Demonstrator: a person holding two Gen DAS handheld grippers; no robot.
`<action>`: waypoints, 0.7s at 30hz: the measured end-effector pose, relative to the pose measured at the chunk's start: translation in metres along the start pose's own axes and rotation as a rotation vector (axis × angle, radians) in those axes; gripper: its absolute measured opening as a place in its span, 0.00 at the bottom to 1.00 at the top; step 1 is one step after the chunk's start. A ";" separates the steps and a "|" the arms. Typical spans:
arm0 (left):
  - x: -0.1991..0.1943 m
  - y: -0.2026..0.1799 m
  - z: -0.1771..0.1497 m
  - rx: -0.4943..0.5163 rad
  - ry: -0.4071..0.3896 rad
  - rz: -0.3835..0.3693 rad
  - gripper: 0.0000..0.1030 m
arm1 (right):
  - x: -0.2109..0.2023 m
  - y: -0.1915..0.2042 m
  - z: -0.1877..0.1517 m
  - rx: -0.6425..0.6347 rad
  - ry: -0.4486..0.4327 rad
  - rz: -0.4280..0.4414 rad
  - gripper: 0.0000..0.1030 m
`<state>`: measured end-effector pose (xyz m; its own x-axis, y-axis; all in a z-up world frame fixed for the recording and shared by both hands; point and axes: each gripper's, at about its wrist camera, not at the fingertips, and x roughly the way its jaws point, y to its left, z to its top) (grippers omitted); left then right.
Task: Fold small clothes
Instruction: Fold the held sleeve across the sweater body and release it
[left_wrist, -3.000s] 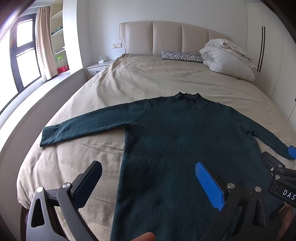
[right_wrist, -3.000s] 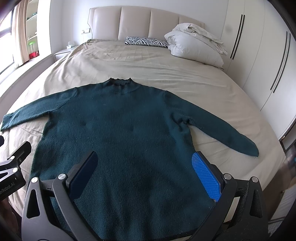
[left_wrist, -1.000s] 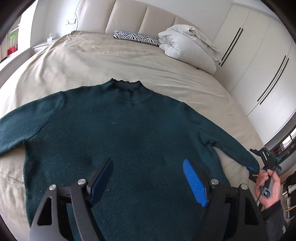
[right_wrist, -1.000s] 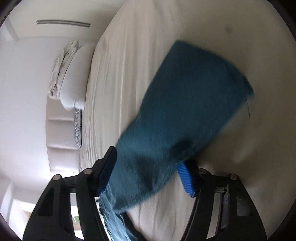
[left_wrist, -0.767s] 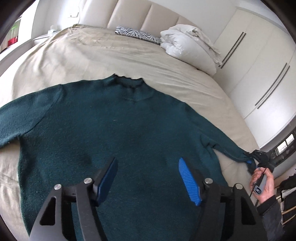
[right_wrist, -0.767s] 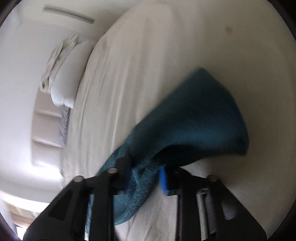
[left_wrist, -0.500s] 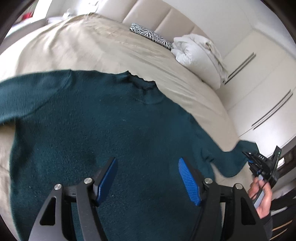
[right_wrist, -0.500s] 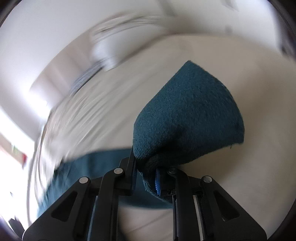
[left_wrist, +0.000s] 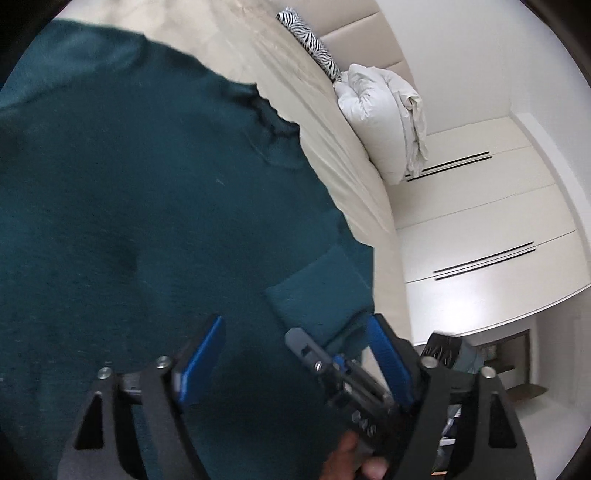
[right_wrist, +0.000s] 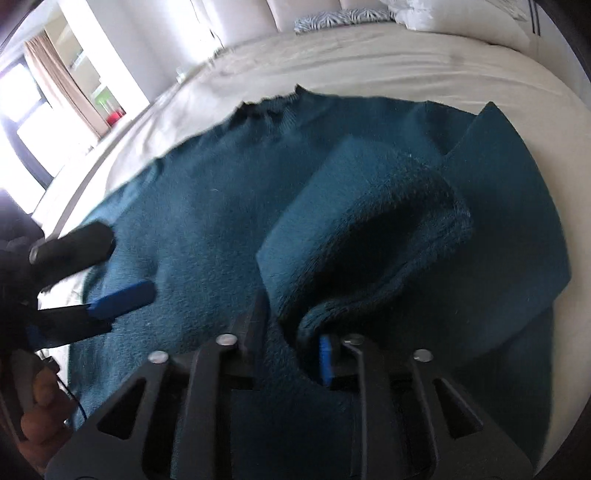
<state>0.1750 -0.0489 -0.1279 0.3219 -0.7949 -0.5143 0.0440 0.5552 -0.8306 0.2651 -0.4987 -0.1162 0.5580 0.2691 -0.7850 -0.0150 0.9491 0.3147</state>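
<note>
Sweater (left_wrist: 129, 184): dark teal knit, fuzzy nap, lay flat on the bed (right_wrist: 369, 55), ribbed collar toward the headboard.
Sleeve (right_wrist: 369, 221): right one, doubled back over the sweater's body; cuff end curled into a loose tube at the right gripper.
Right gripper (right_wrist: 291, 354): jaws narrow, clamped on the sleeve cuff; knit bunched between black finger and blue pad. In the left view it sat between the left fingers, sleeve (left_wrist: 321, 295) draped ahead of it.
Left gripper (left_wrist: 295, 354): jaws wide, holding nothing, low over the sweater's body, just left of the folded sleeve; contact with the fabric unclear.
Bed: beige sheet, smooth with light creases.
Duvet (left_wrist: 388, 114): white, puffy, bundled at the head end.
Pillow (left_wrist: 314, 48): zebra print, beside the duvet.
Wardrobe (left_wrist: 480, 221): white flat doors, thin black slot handles.
</note>
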 end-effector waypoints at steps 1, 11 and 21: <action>0.004 -0.001 0.001 -0.008 0.007 -0.005 0.82 | -0.005 -0.003 -0.009 0.006 -0.014 0.014 0.43; 0.009 0.016 -0.002 -0.085 -0.001 -0.055 0.83 | -0.023 -0.022 0.025 -0.025 -0.111 0.001 0.72; -0.032 0.038 0.001 -0.131 -0.084 -0.091 0.83 | 0.013 0.020 0.055 -0.132 -0.115 -0.127 0.10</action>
<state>0.1674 -0.0019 -0.1429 0.4003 -0.8142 -0.4205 -0.0456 0.4406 -0.8965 0.3184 -0.4853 -0.0909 0.6532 0.1329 -0.7455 -0.0427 0.9894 0.1390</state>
